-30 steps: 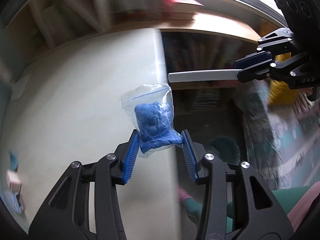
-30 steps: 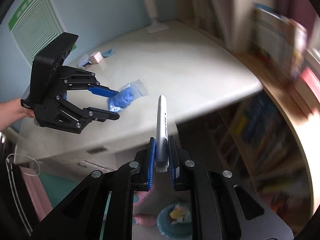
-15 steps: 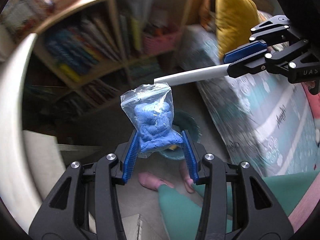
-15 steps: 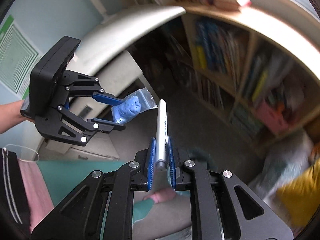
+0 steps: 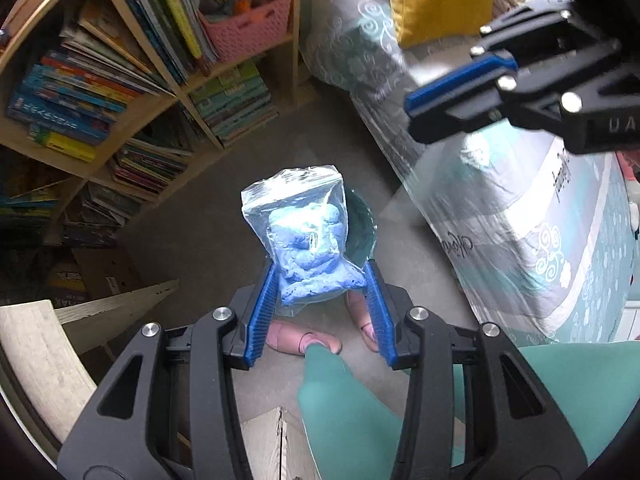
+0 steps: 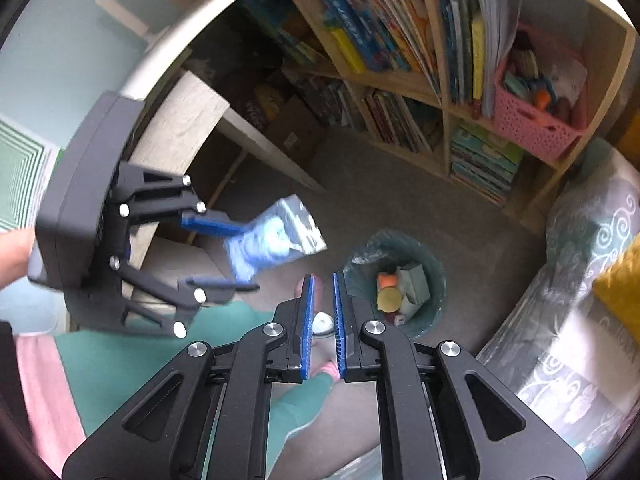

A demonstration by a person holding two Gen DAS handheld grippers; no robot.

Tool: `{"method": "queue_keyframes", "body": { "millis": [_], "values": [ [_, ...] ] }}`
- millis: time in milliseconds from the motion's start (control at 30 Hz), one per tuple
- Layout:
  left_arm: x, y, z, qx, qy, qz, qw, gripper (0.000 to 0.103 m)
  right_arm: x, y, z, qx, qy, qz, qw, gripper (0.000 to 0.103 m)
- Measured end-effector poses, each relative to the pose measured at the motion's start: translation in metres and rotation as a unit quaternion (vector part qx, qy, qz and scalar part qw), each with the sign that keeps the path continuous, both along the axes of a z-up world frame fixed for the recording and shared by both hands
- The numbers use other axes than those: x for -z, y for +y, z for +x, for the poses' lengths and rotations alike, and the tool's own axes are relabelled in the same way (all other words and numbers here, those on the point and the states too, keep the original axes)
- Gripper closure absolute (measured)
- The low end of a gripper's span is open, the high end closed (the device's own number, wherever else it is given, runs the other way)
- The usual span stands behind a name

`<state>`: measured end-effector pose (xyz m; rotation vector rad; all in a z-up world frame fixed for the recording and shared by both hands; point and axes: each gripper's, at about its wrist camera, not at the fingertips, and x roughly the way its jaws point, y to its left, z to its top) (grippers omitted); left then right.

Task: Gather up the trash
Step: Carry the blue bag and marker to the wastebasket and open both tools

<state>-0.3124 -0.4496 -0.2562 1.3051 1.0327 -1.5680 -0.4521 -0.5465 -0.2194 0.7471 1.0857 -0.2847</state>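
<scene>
My left gripper points down and is shut on a clear zip bag of blue putty. Straight below it on the floor stands a round teal trash bin with a liner, partly hidden by the bag in the left wrist view. Several scraps lie in the bin. My right gripper hangs left of the bin with its jaws closing to a thin gap and gripping nothing. The white pen has left the grip. Only its round end shows in that gap, and in the left wrist view it is a pale blurred streak under the right gripper.
A person's teal trouser legs and pink slippers are beside the bin. A bookshelf with a pink basket lines the far side. A bed with a yellow cushion is on the right, the desk edge on the left.
Both grippers swung off the desk and sank toward the floor above the bin. The pen no longer sticks out of the right gripper, whose jaws now stand closer together.
</scene>
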Motion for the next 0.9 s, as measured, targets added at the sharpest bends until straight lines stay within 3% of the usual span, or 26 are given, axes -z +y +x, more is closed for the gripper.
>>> {"method": "queue_keyframes", "body": {
  "millis": [133, 367, 533, 600, 700, 733, 867, 900],
  "values": [
    [0.023, -0.002, -0.005, 0.003, -0.012, 0.027, 0.9996, 0.062, 0.018, -0.005, 0.006, 0.005, 0.009, 0.014, 1.000, 0.097],
    [0.038, -0.009, -0.001, -0.004, -0.005, 0.041, 0.9991, 0.062, 0.028, -0.011, 0.010, 0.011, 0.017, 0.018, 1.000, 0.098],
    [0.047, -0.013, -0.004, -0.004, 0.002, 0.049, 0.9988, 0.062, 0.026, -0.018, -0.001, 0.031, 0.021, 0.020, 0.999, 0.093],
    [0.051, -0.014, -0.008, 0.001, 0.003, 0.054, 0.9985, 0.062, 0.024, -0.020, -0.009, 0.042, 0.024, 0.017, 0.999, 0.083],
    [0.057, -0.016, -0.013, 0.007, 0.003, 0.061, 0.9981, 0.060, 0.021, -0.022, -0.022, 0.058, 0.024, 0.016, 0.998, 0.081],
    [0.060, -0.017, -0.015, 0.009, 0.003, 0.065, 0.9979, 0.058, 0.020, -0.023, -0.027, 0.064, 0.024, 0.018, 0.997, 0.081],
    [0.063, -0.018, -0.021, 0.013, -0.001, 0.073, 0.9972, 0.025, 0.018, -0.025, -0.043, 0.082, 0.025, 0.017, 0.996, 0.076],
    [0.062, -0.017, -0.022, 0.016, -0.001, 0.071, 0.9973, 0.025, 0.017, -0.025, -0.047, 0.085, 0.025, 0.017, 0.996, 0.075]
  ]
}}
